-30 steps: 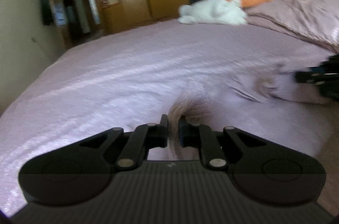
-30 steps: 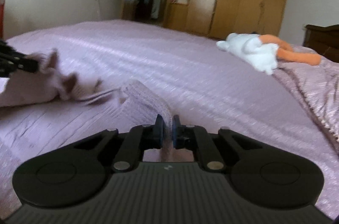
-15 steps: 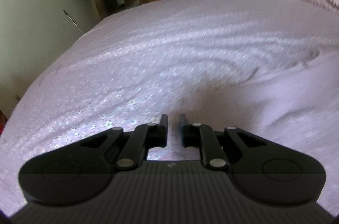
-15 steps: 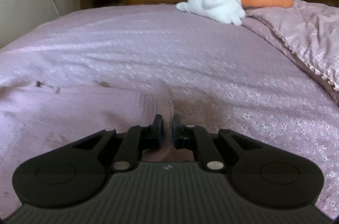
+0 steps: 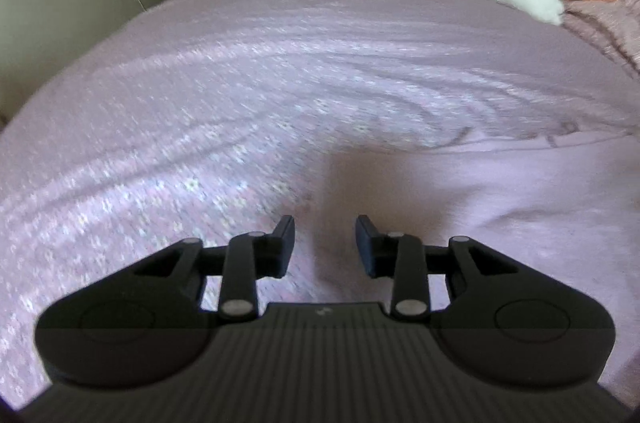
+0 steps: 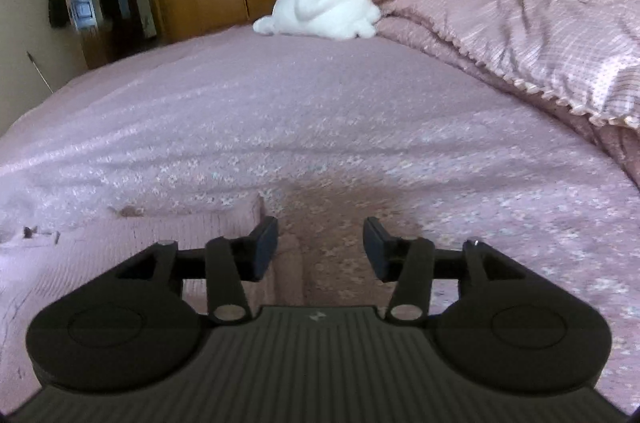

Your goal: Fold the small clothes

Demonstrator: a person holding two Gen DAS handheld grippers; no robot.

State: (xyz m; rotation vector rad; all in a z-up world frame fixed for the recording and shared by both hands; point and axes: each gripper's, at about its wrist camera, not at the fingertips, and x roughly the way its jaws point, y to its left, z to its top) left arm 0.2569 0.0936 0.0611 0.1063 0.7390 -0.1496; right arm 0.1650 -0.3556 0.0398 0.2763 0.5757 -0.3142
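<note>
Hovering low over the bed [image 5: 280, 71], left gripper [image 5: 325, 237] and right gripper [image 6: 320, 239] both have jaws apart, holding nothing. Pale pink garment [image 5: 520, 183] lies flat, right of the left gripper; right view shows its corner [image 6: 224, 219] at the left finger. Only the right view shows the quilt [image 6: 540, 23] beside the plush toy [image 6: 332, 7].

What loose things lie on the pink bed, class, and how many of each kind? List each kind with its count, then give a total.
Pale pink knitted garment, spread flat: 1
White plush toy with orange limbs: 1
Bunched pink checked quilt with scalloped edge: 1
Total: 3
</note>
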